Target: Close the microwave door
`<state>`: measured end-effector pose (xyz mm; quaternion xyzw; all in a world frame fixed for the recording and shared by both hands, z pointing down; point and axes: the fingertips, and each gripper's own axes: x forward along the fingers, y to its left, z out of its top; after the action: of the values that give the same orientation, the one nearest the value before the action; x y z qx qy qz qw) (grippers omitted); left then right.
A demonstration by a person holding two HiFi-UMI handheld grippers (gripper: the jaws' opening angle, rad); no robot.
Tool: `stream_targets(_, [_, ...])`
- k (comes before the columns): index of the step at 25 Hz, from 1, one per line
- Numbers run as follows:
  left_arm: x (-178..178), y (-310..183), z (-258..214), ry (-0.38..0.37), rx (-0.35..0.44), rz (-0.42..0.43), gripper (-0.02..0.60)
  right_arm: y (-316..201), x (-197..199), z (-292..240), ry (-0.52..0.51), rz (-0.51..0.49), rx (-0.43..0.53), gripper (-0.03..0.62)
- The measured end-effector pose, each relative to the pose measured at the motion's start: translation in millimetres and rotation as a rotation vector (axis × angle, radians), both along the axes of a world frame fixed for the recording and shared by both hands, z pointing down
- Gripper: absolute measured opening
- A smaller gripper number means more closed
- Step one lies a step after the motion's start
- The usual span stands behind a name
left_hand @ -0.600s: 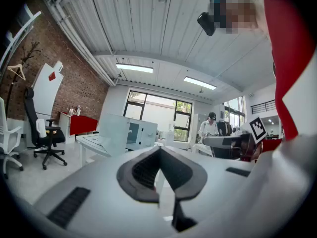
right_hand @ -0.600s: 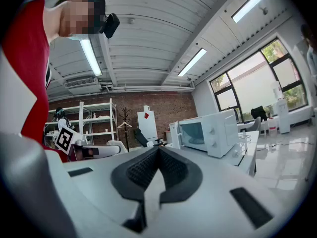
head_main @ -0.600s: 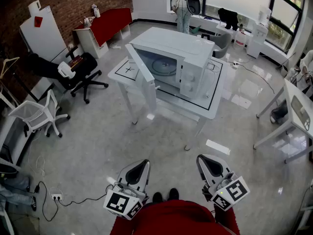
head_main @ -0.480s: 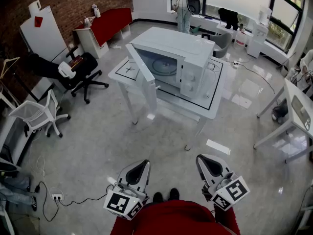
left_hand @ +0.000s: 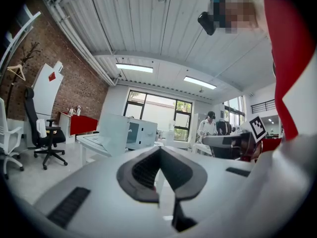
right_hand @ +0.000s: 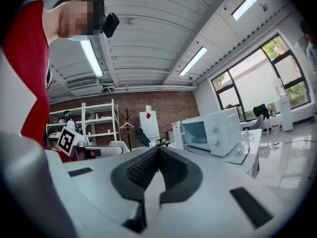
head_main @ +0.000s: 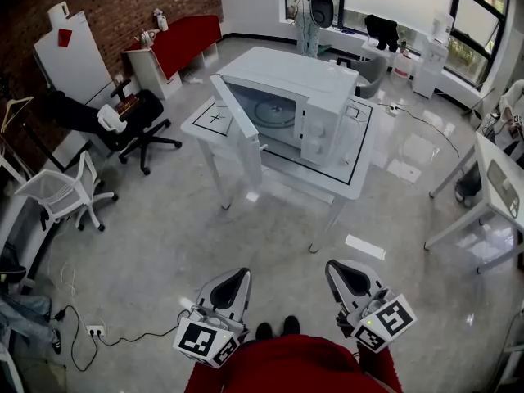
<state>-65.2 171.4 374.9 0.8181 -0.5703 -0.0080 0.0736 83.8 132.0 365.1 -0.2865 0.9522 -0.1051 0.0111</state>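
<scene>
A white microwave (head_main: 304, 103) stands on a white table (head_main: 358, 180) across the room. Its door (head_main: 239, 131) is swung wide open to the left, showing the turntable inside. Both grippers are held low, close to the person's body and far from the microwave. My left gripper (head_main: 232, 280) is shut with nothing in it, as is my right gripper (head_main: 347, 273). From the left gripper view the microwave (left_hand: 142, 132) and its door (left_hand: 114, 133) lie ahead beyond the shut left gripper (left_hand: 159, 150). From the right gripper view the microwave (right_hand: 218, 130) sits to the right of the shut right gripper (right_hand: 158, 150).
A black office chair (head_main: 141, 121) and a white chair (head_main: 67, 188) stand on the left. A red-topped cabinet (head_main: 182, 38) lines the brick wall. Another white table (head_main: 495, 188) is at the right. A power strip with cable (head_main: 97, 330) lies on the floor at the lower left.
The grippers and the microwave door have kept still. Only the person by the far window has shifted a little.
</scene>
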Motion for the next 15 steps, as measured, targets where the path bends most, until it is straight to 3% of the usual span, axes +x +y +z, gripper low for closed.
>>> stream_targets(6, [2.4,-1.5,4.7,0.014,-0.016,0.002,0.011,-2.6,9.1,0.7,-0.056,0.015,-0.032,0.014])
stream_targets(15, [21.5,-9.6,6.0,0.006,-0.021,0.020,0.011,-6.9,26.8,8.2,-0.050,0.020,-0.054,0.015])
